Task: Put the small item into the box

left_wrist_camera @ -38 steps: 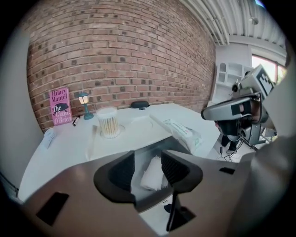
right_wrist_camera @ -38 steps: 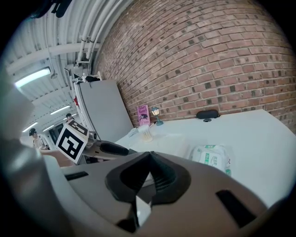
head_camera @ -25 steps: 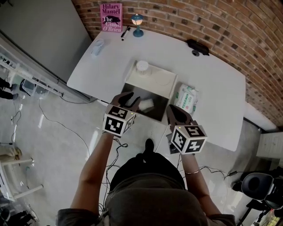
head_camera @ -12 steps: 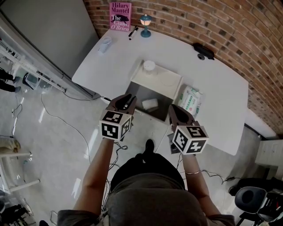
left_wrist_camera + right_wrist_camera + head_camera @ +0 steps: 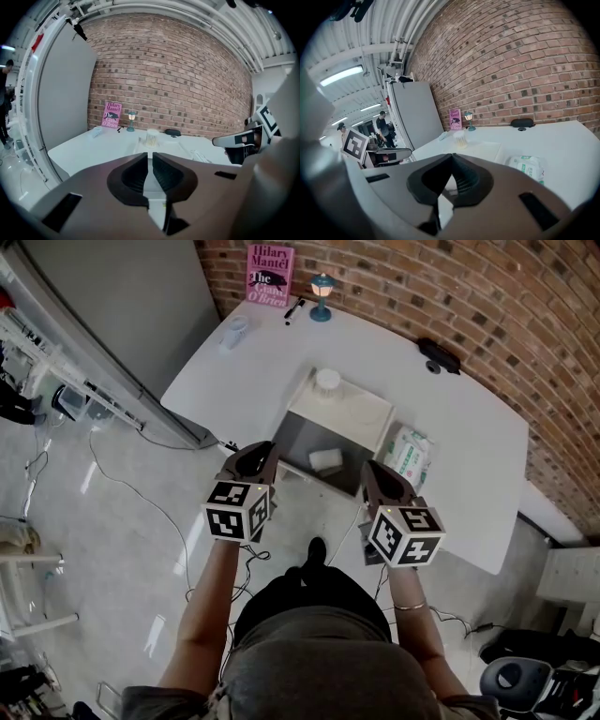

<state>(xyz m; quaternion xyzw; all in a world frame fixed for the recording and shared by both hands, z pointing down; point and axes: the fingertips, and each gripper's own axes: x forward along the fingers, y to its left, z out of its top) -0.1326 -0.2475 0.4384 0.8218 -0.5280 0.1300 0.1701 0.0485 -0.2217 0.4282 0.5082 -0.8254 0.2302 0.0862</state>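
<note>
A white table [image 5: 469, 456] stands against a red brick wall, with an open box [image 5: 300, 435] near its front edge, its pale lid [image 5: 361, 413] folded back toward the wall. The small white item [image 5: 325, 460] lies on the box's dark floor, touched by neither tool.

A second ago the left gripper [image 5: 265, 450] reached over the box with its jaws spread beside the item. It has since drawn back to the table's near edge, and its jaws have just been closing. They stand all but together, with only a thin slit between them and nothing in it. The right gripper [image 5: 369, 469] hangs just off the box's near right corner, its tips meeting on nothing.

Judging by this, the item has been placed and the task looks as good as done.

At the far end of the table, a pink book [image 5: 270, 275] propped against the bricks carries the author's name, "Hilary Mantel". Its title begins "The", and the rest is too small to read. A little teal lamp [image 5: 322, 284] stands beside it. The pack of wipes [image 5: 405, 451] to the right of the box bears green print that cannot be made out.
</note>
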